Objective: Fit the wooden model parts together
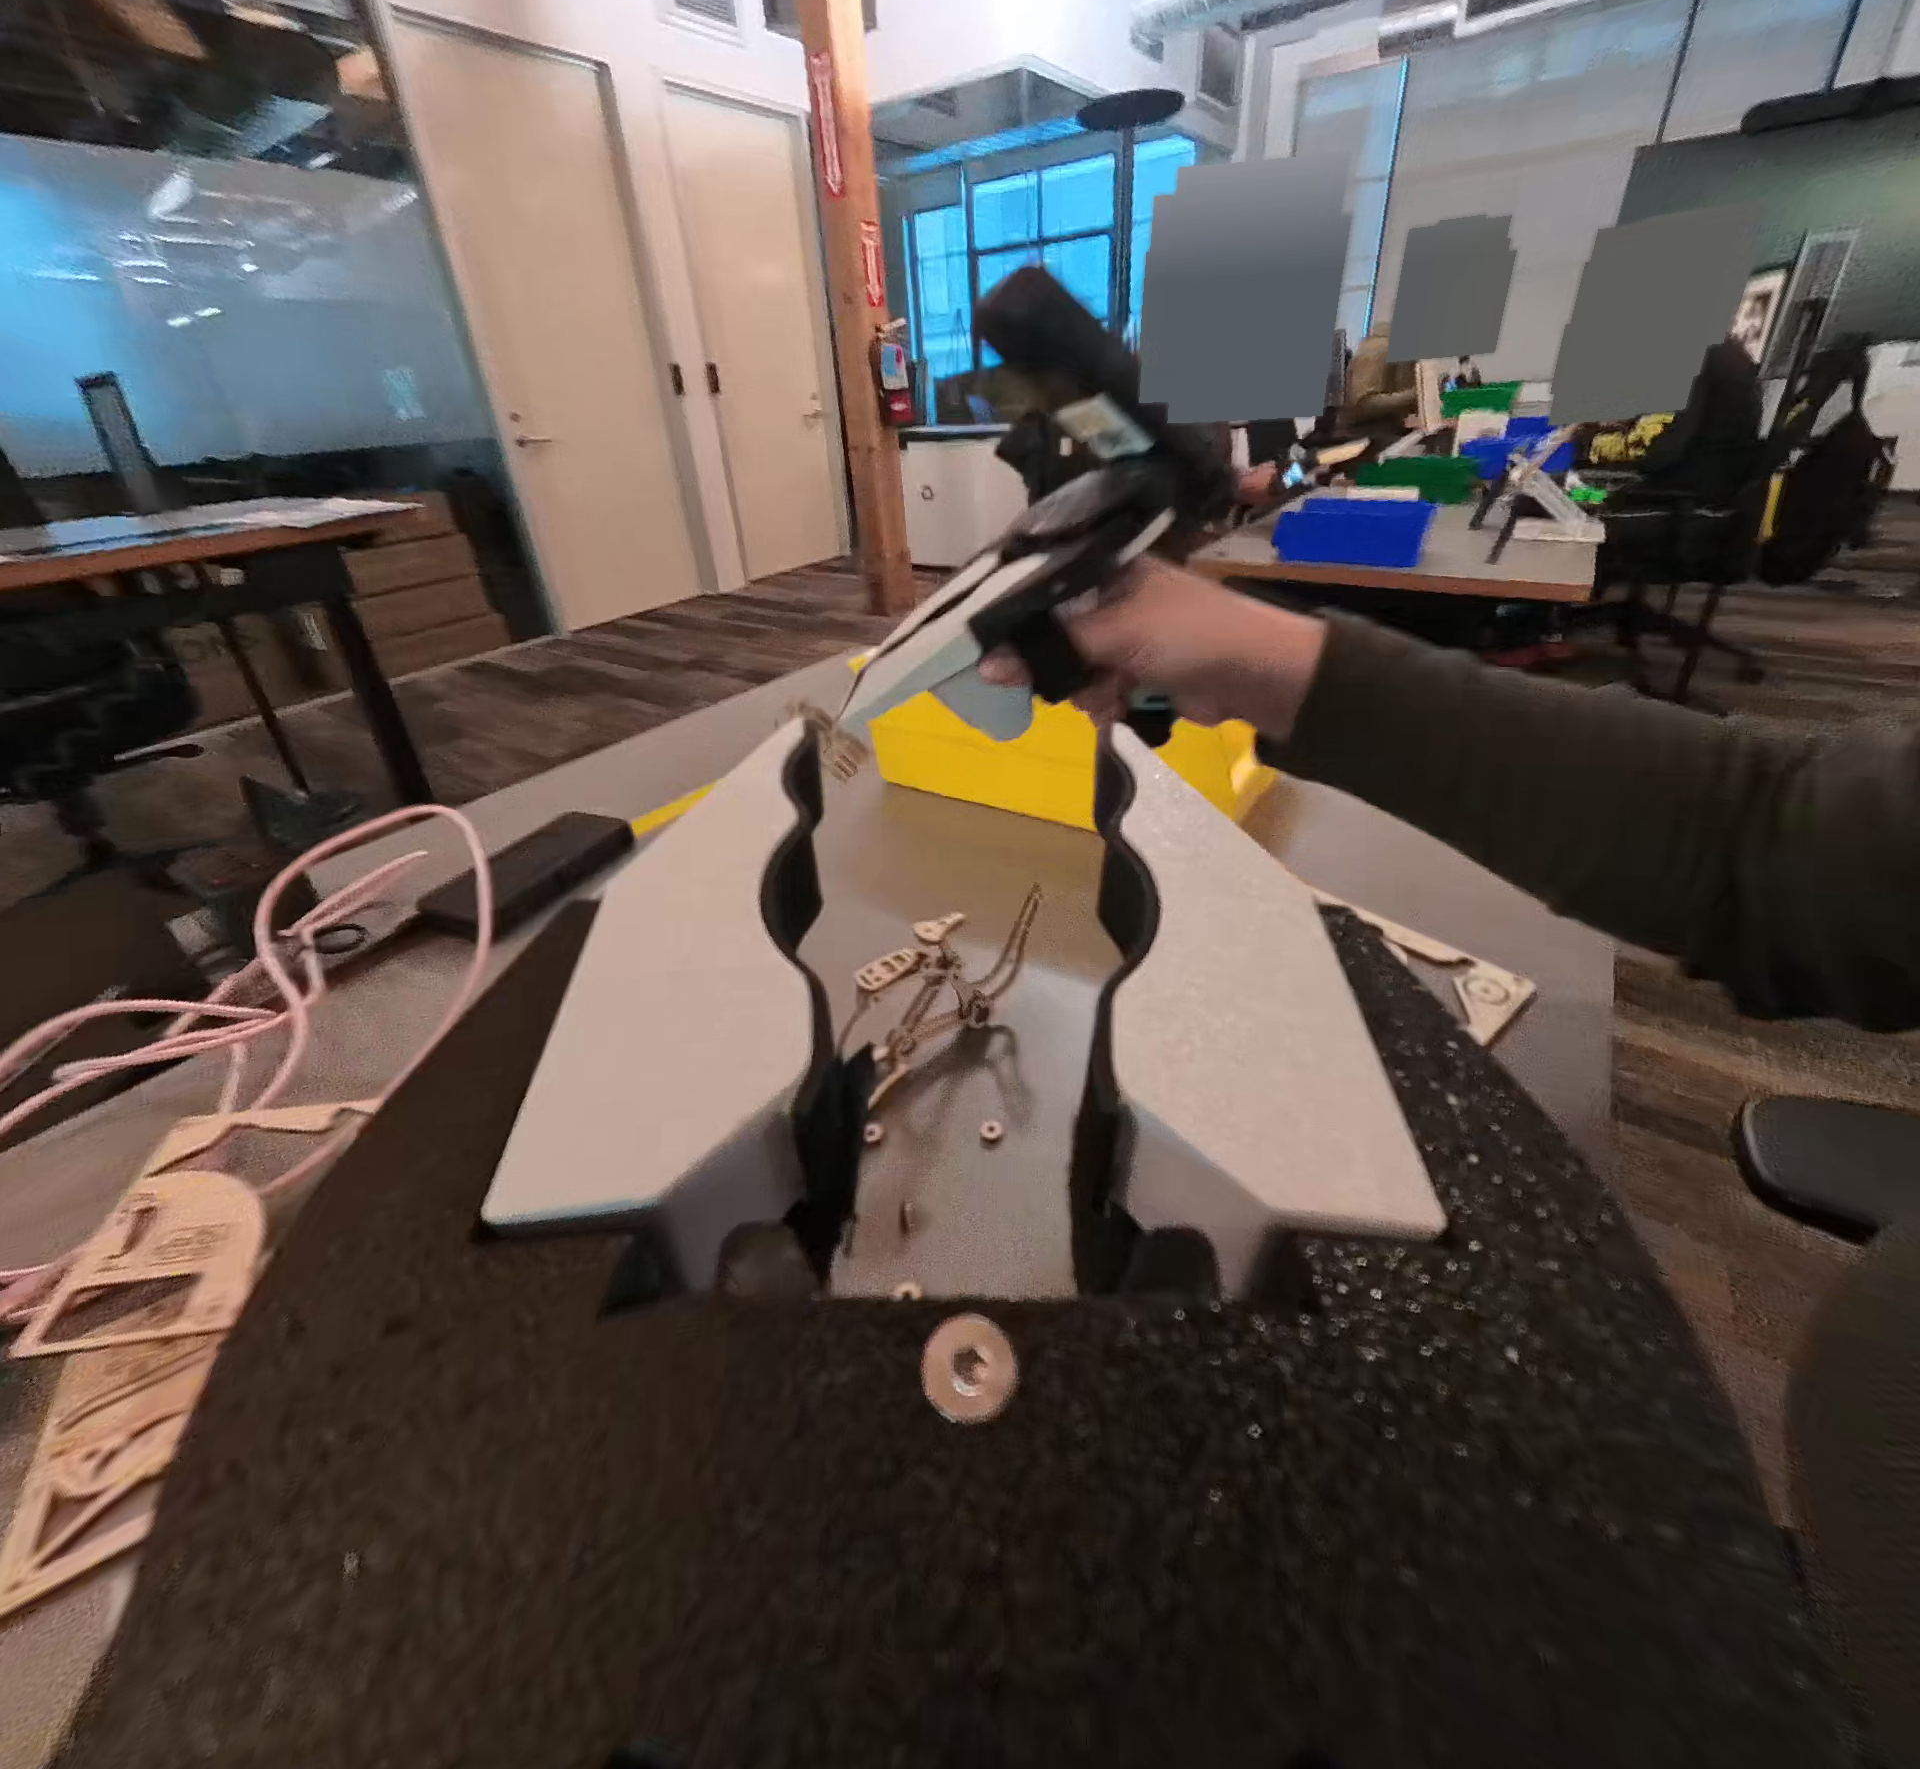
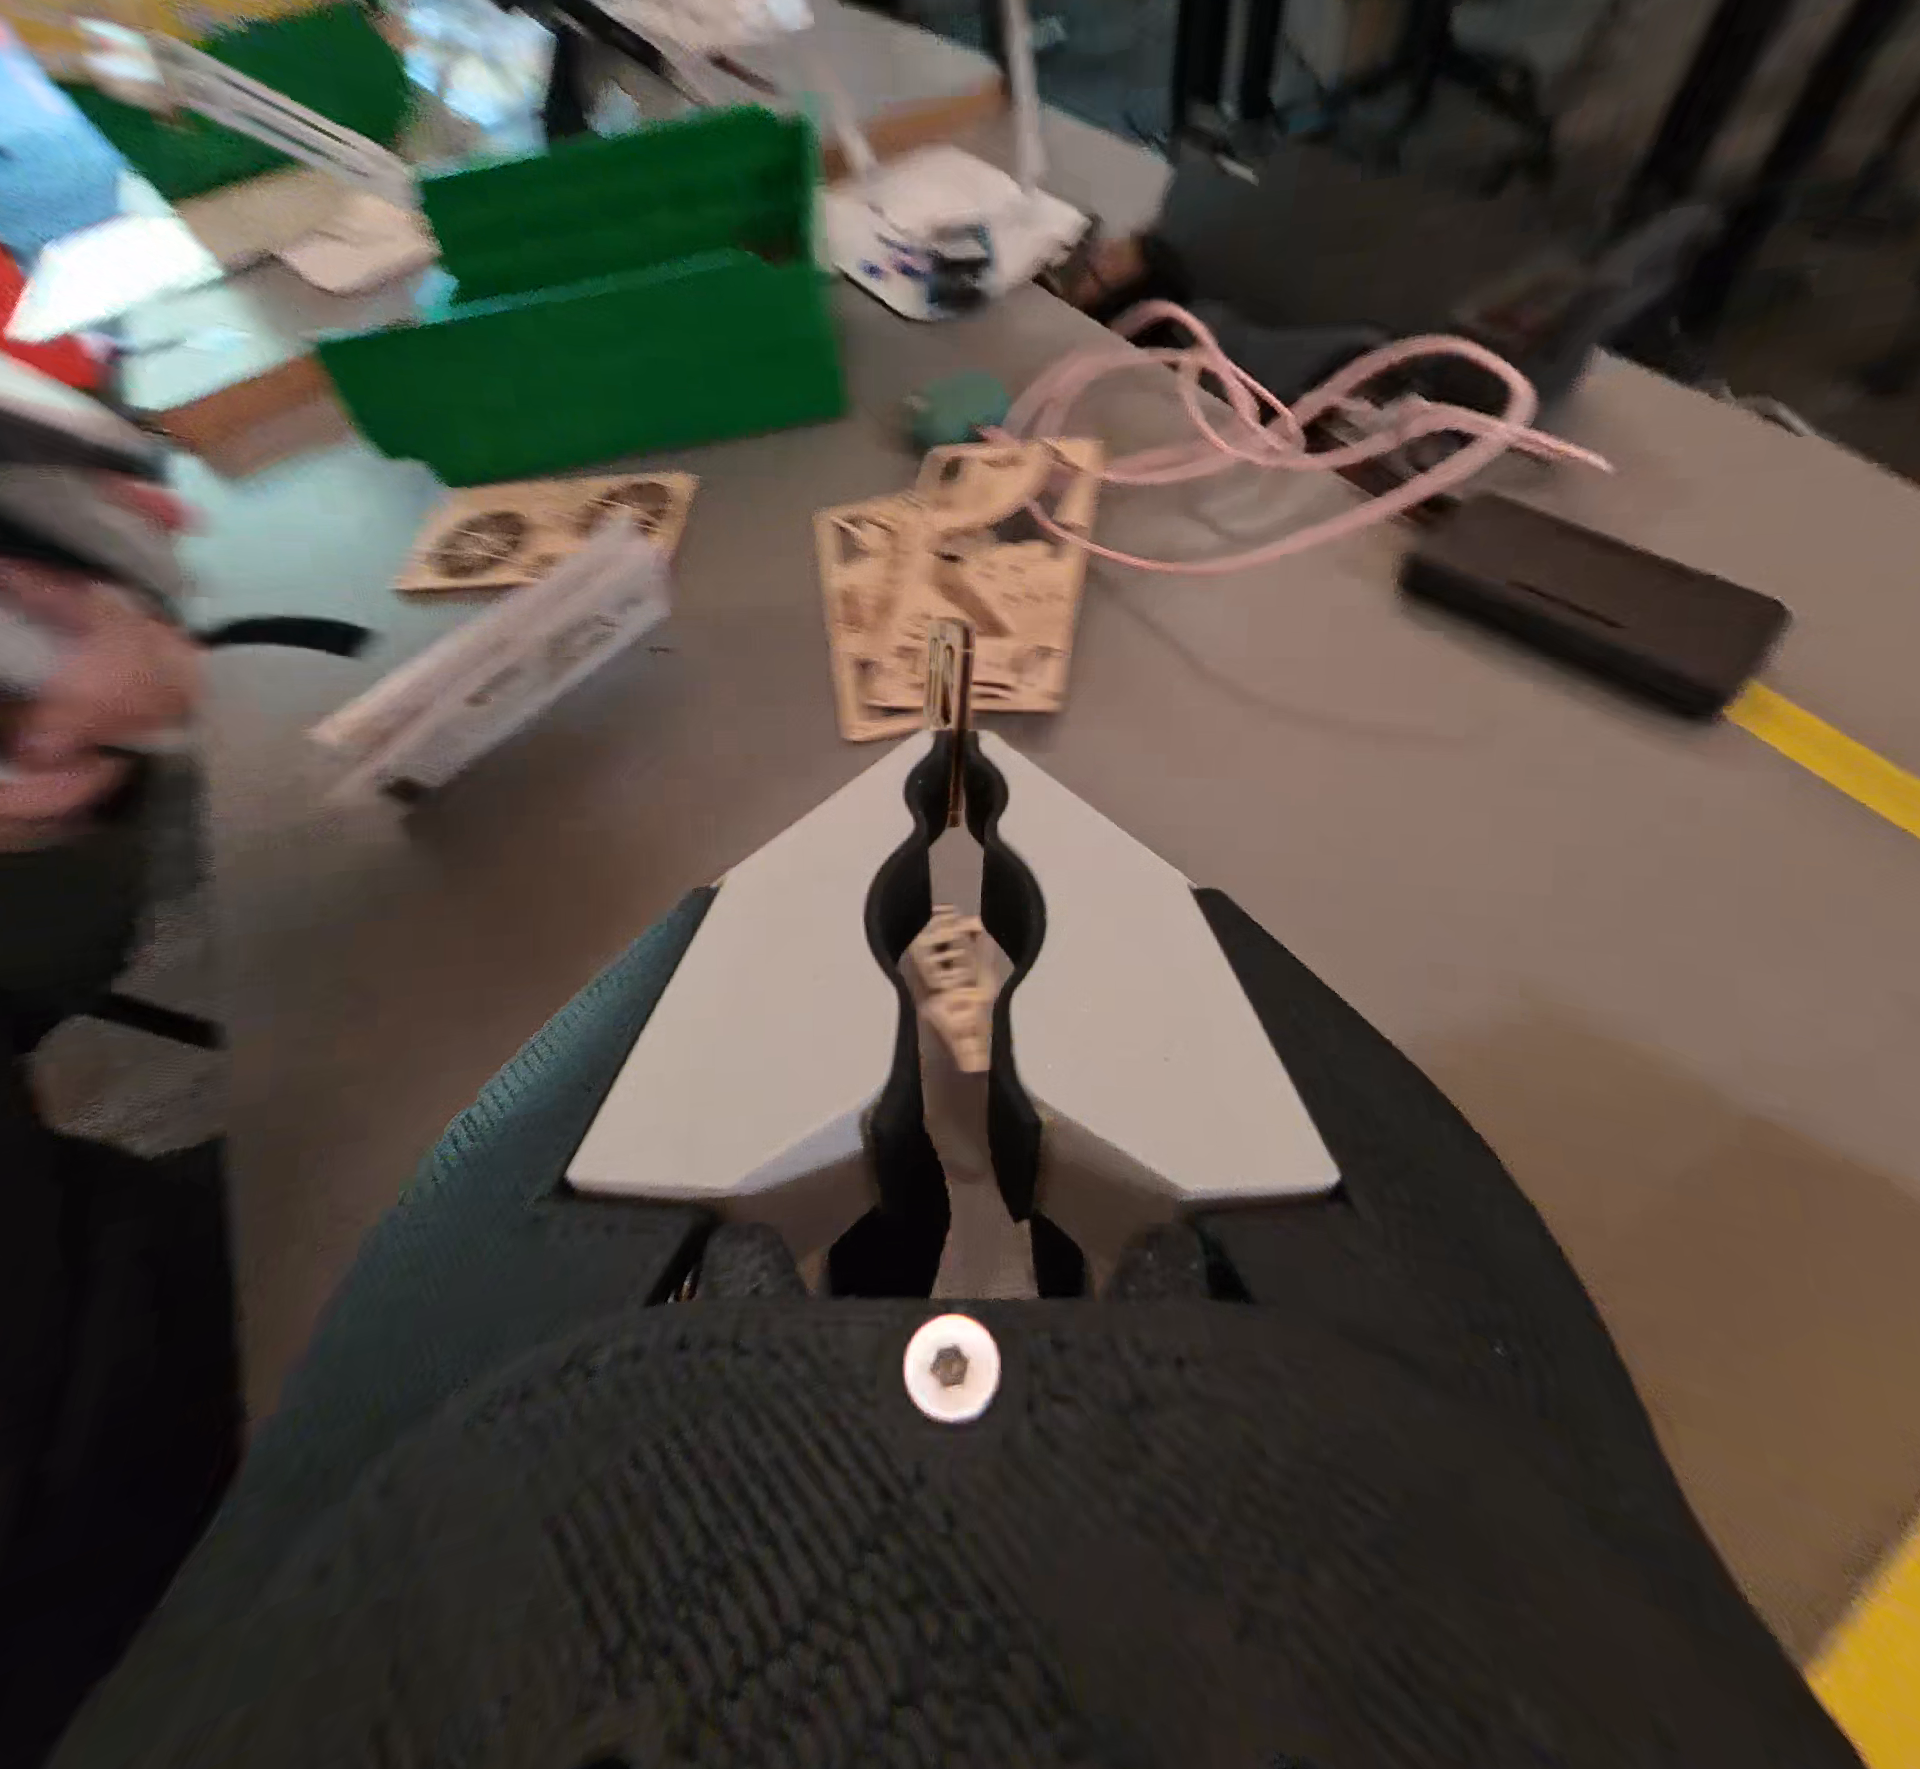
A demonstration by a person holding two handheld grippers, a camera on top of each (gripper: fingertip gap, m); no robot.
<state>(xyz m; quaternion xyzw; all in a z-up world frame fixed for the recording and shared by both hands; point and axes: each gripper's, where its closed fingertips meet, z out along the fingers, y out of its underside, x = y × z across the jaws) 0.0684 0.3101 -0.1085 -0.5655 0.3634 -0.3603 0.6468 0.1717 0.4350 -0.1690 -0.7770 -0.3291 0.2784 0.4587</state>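
Thin pale laser-cut wooden part (image 2: 951, 680) edge-on, pinched in right gripper (image 2: 954, 763) jaws; left gripper (image 1: 951, 784) jaws spread

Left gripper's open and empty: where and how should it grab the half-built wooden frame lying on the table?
Likely best: left gripper, open above it, comes straight down on the half-built wooden frame. It lies flat on the table, so pinch across its joined struts at the dense centre, not the thin curved strip rising at one end. Loose washers lie just nearer the camera; stay clear of them.

I count two flat laser-cut wooden part sheets (image 2: 951, 576) (image 2: 551, 530), one partly built wooden model (image 1: 935, 992), one yellow plastic bin (image 1: 1039, 763), one black phone (image 2: 1590, 602).
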